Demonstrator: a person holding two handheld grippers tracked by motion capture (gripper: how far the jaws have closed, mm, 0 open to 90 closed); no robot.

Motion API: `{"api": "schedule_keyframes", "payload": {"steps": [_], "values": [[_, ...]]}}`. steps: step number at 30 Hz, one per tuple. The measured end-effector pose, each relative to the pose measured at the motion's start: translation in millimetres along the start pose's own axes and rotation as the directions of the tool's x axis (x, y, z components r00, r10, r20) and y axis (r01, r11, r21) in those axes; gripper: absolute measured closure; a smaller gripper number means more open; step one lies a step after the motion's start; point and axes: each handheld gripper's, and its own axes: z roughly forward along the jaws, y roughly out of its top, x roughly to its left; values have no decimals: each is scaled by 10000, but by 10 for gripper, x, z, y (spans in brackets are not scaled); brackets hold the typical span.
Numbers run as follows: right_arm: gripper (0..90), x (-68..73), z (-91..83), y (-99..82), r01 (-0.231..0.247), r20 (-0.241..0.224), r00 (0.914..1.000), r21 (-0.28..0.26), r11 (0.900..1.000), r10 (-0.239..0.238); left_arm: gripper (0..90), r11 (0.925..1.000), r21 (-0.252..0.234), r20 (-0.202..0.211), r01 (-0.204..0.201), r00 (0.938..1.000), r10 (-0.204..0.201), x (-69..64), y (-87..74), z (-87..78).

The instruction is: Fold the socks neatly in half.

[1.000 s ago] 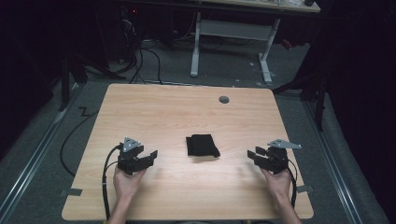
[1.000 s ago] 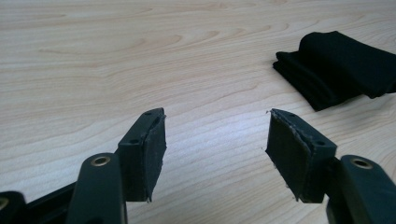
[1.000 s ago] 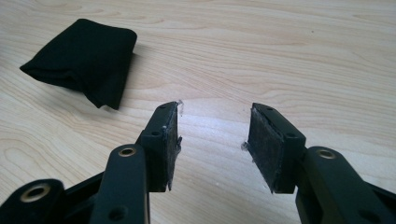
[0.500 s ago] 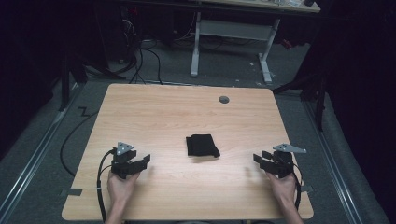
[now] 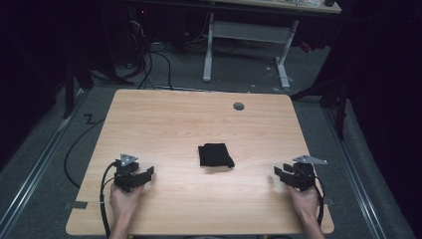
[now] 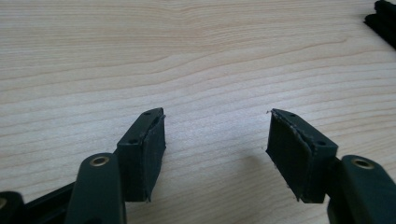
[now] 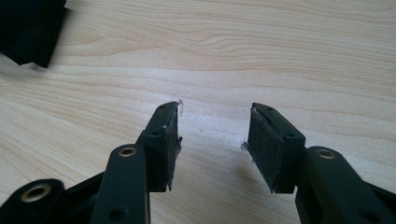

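Black cloth (image 5: 215, 155) lies between both low, open tongs.

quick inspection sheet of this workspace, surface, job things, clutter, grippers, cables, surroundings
surface: light wooden table, with a round grey grommet near its far edge
job's things: one folded black cloth lying flat near the middle, touched by neither gripper
clutter: nothing seen on the table
grippers: left gripper near the front left, jaws open, nothing between them; right gripper near the front right, jaws open, nothing between them; both point inward toward the cloth
cables: a black cable trails from the left gripper; floor cables beyond the table
surroundings: dark room, grey floor, white desk frame behind
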Motion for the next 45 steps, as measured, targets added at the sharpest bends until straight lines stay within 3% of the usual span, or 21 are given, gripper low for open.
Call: {"api": "schedule_keyframes", "payload": {"steps": [6, 16, 24, 27, 36, 45], "values": [[526, -14, 62, -4, 119, 284, 9995, 136, 9998, -123, 371, 9999, -120, -337, -92, 9994, 87, 12, -3, 18], [503, -49, 113, -19, 223, 737, 9970, 262, 9994, -242, 352, 9972, -156, -782, -734, 9943, 720, -34, -15, 56], [476, -139, 116, -86, -2, 1053, 9944, 57, 10000, -5, 343, 9963, -120, -817, -845, 9932, 833, -43, -15, 60], [430, -152, 125, -136, 227, 1373, 9903, -243, 9994, -192, 336, 9963, -113, -826, -850, 9931, 837, -45, -16, 61], [367, -151, 127, -138, 79, 1490, 9888, -203, 9998, -48, 308, 9972, -112, -792, -741, 9942, 730, -36, -17, 59], [362, -146, 128, -138, 52, 1510, 9885, -200, 9998, -21, 298, 9966, -71, -800, -818, 9935, 810, -43, -19, 59]]}}
